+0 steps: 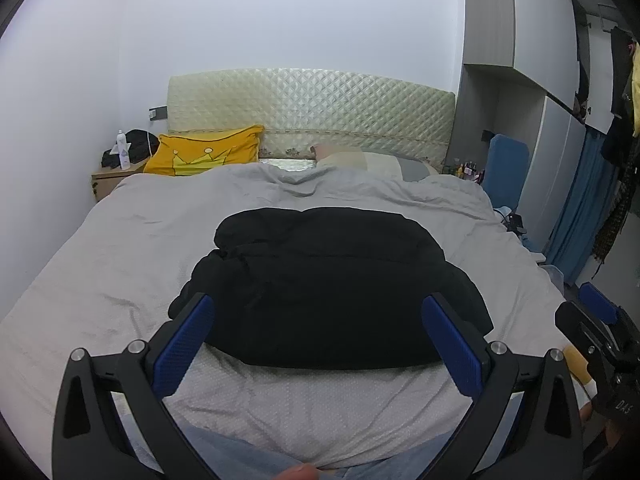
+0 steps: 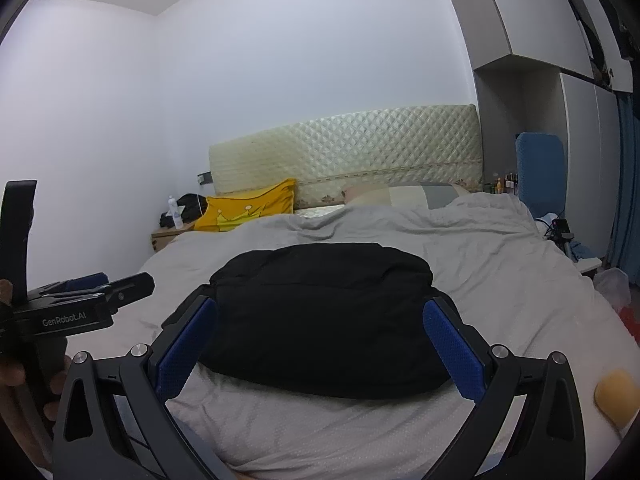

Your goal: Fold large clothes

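Nearest to the lens in both views are the blue pads of my tongs, and both pairs stand wide apart with nothing between them. My left tongs (image 1: 318,340) and my right tongs (image 2: 320,342) hang above the near edge of the bed (image 1: 80,272), and neither touches the cloth.

In the centre of each frame lies the black garment (image 1: 328,284), a thick, puffy piece, perhaps a padded jacket. It rests on the grey bed cover as a compact bundle with one layer over another, so I judge that the main folds are already made. In the left view a loose part sticks out at the lower left of the bundle; I cannot tell if it is a sleeve.

I think the step in hand is the check after a fold, or the pause before a last one. The next move calls for both tongs to go down to the near hem, at its left and right corners, to close on all layers together, and to carry the edge toward the yellow pillow (image 1: 204,156) in the upper left. The filling may spring open again.
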